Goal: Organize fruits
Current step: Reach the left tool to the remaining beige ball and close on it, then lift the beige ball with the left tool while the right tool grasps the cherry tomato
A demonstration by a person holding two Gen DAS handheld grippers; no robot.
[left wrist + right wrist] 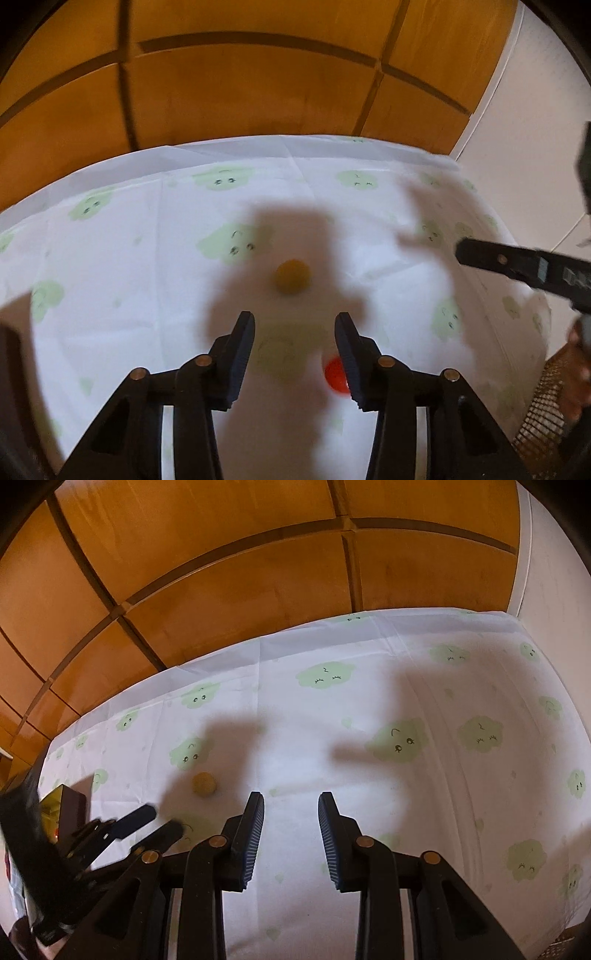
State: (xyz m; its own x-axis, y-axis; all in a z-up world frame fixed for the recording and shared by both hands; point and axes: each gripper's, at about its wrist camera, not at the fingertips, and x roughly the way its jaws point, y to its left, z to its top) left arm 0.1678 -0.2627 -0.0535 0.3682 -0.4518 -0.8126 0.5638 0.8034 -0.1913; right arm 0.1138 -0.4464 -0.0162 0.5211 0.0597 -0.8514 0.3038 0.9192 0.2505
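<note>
A small yellow-orange fruit (291, 277) lies on the white cloth with green cloud faces (147, 236), just ahead of my left gripper (295, 317), which is open and empty above the cloth. A red fruit (335, 373) lies partly behind the left gripper's right finger. In the right wrist view the yellow fruit (204, 784) lies ahead to the left. My right gripper (291, 797) is open and empty above the cloth (369, 709). The left gripper (155, 823) shows at the left, blurred. One right gripper finger (517, 264) shows at the right edge of the left wrist view.
Orange wooden cabinet panels (258, 92) stand right behind the table's far edge. A white wall (535, 110) is at the right. A dark box with yellow contents (62, 805) sits at the table's left end. A mesh object (543, 413) is at the right edge.
</note>
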